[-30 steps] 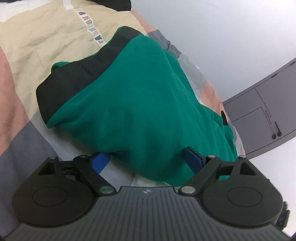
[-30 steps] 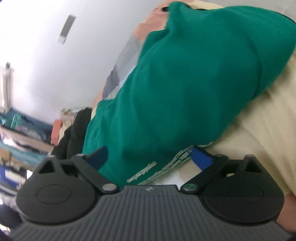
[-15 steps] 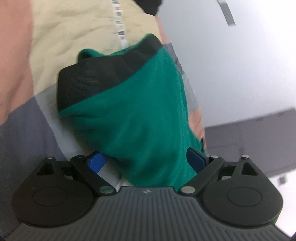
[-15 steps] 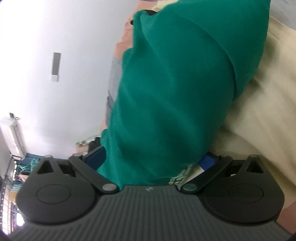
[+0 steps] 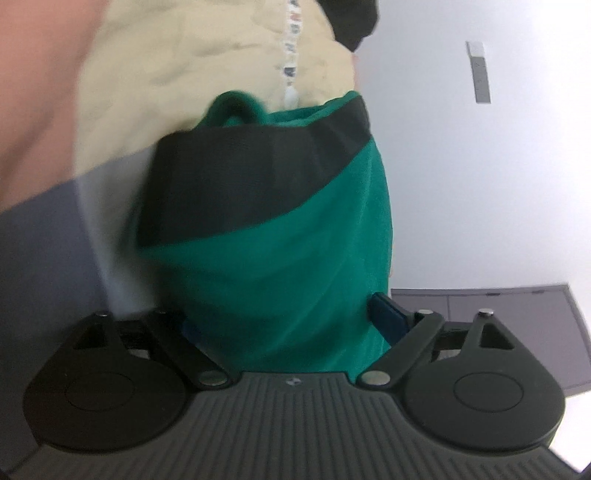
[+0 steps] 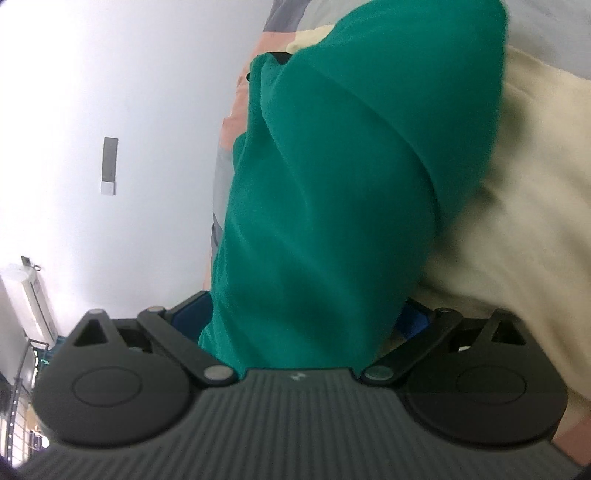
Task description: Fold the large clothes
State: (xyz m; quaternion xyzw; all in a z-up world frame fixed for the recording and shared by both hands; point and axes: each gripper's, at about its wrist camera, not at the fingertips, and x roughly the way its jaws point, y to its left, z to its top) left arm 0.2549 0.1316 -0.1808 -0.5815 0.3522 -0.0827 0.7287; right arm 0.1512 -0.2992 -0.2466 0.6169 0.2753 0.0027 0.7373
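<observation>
Two hand-held tools carry a green garment (image 5: pixel 288 266) up off a patchwork bedspread (image 5: pixel 207 74) during a fold. Nearest the lens in the left wrist view, the left tool (image 5: pixel 286 321) is clenched on a bunched edge of the cloth, which fills the whole gap between its blue pads (image 5: pixel 386 314); only one pad shows clearly. Beyond the grip, the garment rises away from the tool in a thick roll, crossed by a broad black band (image 5: pixel 251 173) with a green loop of fabric just past it. Farther still lie the cream and pink panels of the bedspread, a strip of printed lettering (image 5: pixel 291 48) and a dark item (image 5: pixel 351 18) at the bed's far edge, with a pale wall behind.

In the right wrist view, the right tool (image 6: pixel 306 317) is likewise gripping the garment (image 6: pixel 351 184), the fabric packed between its blue pads (image 6: pixel 415 323). Past the tool the cloth runs away in long diagonal folds, its far end draped over the cream panel (image 6: pixel 535 221) of the bedspread; a pink patch (image 6: pixel 240 110) and the wall lie beyond.

The step in hand appears to be carrying the held edge over the rest of the garment. Done well, both tools would travel level and together, keeping the edge between them taut so the fabric does not twist, then lower it squarely onto the part resting on the bed before letting go. The soft, heavy cloth looks likely to sag or slide if one side leads.
</observation>
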